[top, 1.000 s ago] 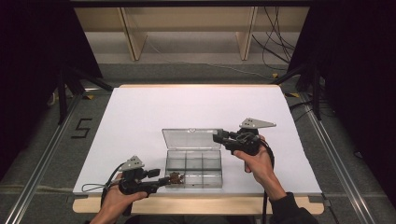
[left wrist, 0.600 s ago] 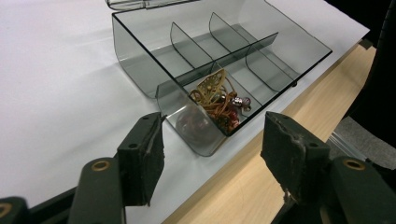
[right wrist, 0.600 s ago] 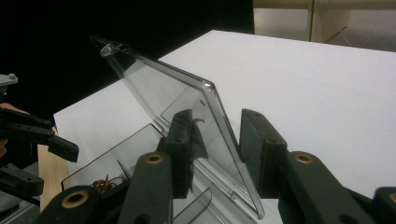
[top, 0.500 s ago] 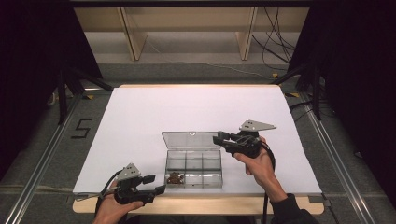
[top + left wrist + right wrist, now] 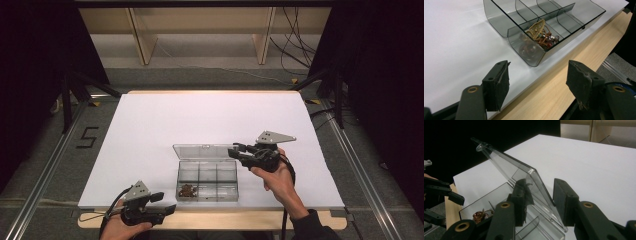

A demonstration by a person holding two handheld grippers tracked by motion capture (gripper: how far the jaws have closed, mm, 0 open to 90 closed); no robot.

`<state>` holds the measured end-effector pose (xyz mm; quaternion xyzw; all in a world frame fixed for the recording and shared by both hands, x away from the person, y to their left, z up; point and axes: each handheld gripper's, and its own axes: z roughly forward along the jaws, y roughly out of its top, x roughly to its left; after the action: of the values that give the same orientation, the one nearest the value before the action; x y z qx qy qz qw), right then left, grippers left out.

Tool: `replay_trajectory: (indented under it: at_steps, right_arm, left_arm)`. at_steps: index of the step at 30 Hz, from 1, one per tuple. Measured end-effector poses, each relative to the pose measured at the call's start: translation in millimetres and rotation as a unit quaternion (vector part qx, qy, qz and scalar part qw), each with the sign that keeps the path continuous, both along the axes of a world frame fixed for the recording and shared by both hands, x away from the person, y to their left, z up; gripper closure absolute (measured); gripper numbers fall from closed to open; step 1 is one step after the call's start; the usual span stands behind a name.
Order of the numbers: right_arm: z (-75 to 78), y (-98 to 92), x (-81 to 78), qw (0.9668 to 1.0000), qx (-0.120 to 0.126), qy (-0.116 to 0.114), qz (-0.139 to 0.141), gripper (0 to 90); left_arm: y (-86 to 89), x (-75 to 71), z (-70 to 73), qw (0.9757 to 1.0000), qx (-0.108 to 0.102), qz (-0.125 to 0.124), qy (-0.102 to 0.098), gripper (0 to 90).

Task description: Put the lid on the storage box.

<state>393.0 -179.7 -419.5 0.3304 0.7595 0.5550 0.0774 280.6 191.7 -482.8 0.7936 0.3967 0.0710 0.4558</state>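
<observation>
Black left gripper [image 5: 537,82] jaws just opened, empty | right gripper [image 5: 540,200] straddles lid [image 5: 524,173]

My wooden table [image 5: 220,220] is carrying a white sheet [image 5: 200,125], and my clear compartment box [image 5: 207,181] is sitting directly on that sheet near its front edge.

A white-topped wooden bench [image 5: 210,120] stands on grey carpet floor [image 5: 45,150], which bears a black numeral marking [image 5: 86,137]. Beyond it, pale wooden shelving [image 5: 200,30] and loose black cables [image 5: 295,45]; black curtains [image 5: 385,75] hang at both sides.
</observation>
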Motion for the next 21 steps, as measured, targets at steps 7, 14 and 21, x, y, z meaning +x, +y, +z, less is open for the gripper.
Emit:
replay_trajectory:
  at_steps: [7,14,21]
  right_arm:
    - [0.3,-0.2,-3.0,0.9999,-0.009,-0.008,0.001,64.0]
    - [1.2,0.4,-8.5,1.0000,-0.008,0.000,0.001,63.4]
    - [1.1,-0.7,-9.6,0.9993,-0.026,-0.025,0.009,62.5]
  left_arm:
    - [0.3,-2.1,-1.6,1.0000,0.006,0.002,-0.004,31.0]
    - [1.3,-4.8,-2.0,0.9999,0.013,0.001,-0.006,30.3]
    - [0.9,-6.7,-1.8,1.0000,0.005,0.006,-0.005,30.2]
